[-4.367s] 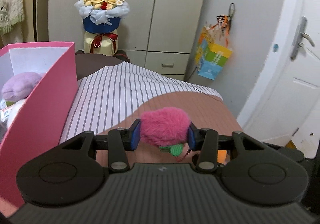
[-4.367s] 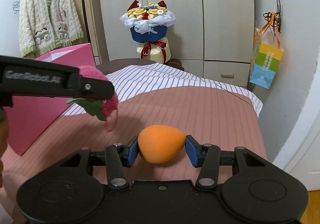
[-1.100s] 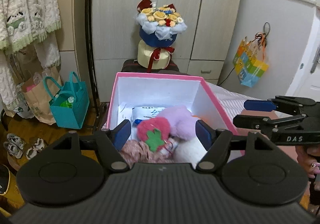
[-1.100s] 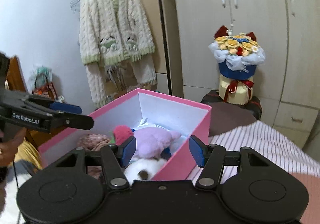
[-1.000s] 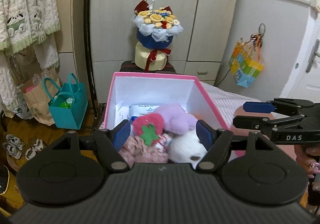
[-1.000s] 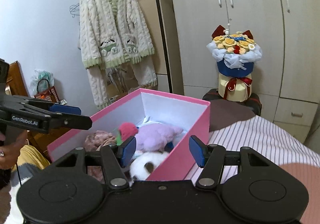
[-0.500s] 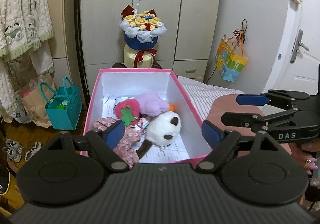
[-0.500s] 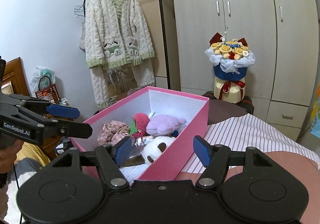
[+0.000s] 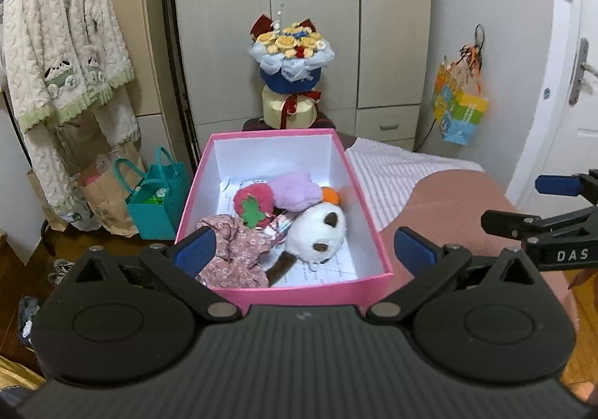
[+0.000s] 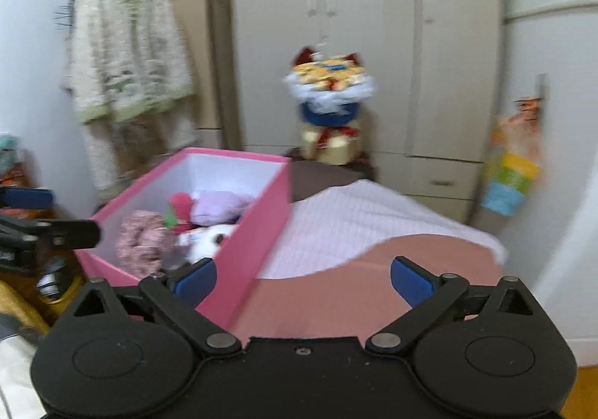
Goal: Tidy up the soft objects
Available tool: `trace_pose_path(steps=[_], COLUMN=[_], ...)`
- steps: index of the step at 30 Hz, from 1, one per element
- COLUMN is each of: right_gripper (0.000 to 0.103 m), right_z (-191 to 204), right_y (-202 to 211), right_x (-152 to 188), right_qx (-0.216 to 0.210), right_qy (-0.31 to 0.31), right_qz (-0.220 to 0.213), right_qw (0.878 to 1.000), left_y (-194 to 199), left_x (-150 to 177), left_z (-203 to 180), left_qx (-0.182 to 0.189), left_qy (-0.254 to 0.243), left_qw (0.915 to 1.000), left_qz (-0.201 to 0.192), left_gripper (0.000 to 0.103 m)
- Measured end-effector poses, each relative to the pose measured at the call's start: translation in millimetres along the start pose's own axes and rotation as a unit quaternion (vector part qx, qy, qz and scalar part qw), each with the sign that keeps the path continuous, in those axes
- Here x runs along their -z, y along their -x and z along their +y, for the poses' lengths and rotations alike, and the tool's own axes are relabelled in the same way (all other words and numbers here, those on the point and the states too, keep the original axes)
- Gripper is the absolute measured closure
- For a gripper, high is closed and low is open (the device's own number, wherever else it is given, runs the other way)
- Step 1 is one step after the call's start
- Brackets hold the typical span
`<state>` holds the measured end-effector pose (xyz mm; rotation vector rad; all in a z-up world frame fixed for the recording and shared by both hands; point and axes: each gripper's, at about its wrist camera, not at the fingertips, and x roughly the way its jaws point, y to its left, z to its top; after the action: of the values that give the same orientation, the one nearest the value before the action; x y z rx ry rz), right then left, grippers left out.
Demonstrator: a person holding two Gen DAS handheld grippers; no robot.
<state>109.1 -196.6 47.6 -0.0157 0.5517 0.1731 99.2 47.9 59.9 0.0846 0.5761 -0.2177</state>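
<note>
Both grippers have pulled back from the pink box (image 9: pixel 373 232) at the bed's left edge. Left gripper (image 9: pixel 303 251) and right gripper (image 10: pixel 303 279) have fingers wide apart, holding nothing, since the strawberry toy (image 9: pixel 252 200) and orange egg (image 9: pixel 330 195) lie inside.

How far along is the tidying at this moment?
Mostly done, it seems: the strawberry plush, purple plush, orange toy, white plush and floral cloth all lie inside the pink box. Nothing is in hand; the left tool and right tool are open. No loose soft items show on the bed.
</note>
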Motion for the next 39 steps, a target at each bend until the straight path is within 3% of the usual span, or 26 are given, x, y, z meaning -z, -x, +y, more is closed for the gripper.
trace_pose_path(steps=[9,13,18,39], right_gripper=[0.001,0.001,0.001,0.001], right_z=[-4,-1,-4,5], right_y=[51,53,63,89], right_x=[11,19,25,44], right_qx=[0.018,0.036,0.053,0.092], right_qy=[-0.02,-0.009,-0.029,-0.02], right_qz=[-0.018,-0.013,-0.019,-0.04], right_qw=[0.999,0.999,0.998,0.995], left_y=[34,31,22,23], left_x=[14,24,28,48], left_z=[-26,-37,-37,-46], left_qx=[-0.012,-0.029,-0.018,-0.053], left_qy=[0.002,-0.004,0.008,0.013], left_qw=[0.9993,0.9991,0.9997,0.9981], left_qz=[-0.037,-0.032,-0.013,-0.028], left_gripper=[0.0,0.0,0.0,0.0])
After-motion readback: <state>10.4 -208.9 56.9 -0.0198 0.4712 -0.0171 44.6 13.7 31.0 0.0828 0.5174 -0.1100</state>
